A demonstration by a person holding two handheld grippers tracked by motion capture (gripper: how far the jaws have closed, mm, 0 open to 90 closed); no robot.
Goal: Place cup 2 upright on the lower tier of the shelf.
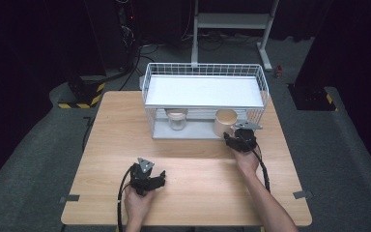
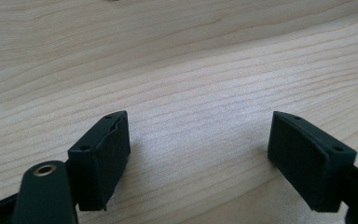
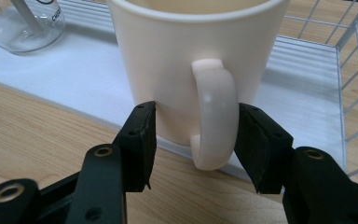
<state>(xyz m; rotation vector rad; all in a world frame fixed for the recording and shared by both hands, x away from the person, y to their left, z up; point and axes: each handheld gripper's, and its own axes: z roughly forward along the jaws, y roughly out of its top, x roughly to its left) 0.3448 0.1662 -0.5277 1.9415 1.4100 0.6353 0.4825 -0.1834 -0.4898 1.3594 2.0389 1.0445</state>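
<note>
Light wood worktop (image 1: 193,169) on grey carpet, dark room, white wire rack (image 1: 205,99) at far edge, cream mug (image 3: 191,60) at rack's right front, right gripper (image 3: 193,140) jaws straddling its handle, not clamped, left gripper (image 2: 198,158) jaws apart near front edge.

The rack's white top shelf (image 1: 204,91) hides the upper parts of the jar (image 1: 177,119) and the mug (image 1: 224,122) beneath it. In the right gripper view, the mug's rim runs off the top edge. The jar's lettering is too small to read.
</note>
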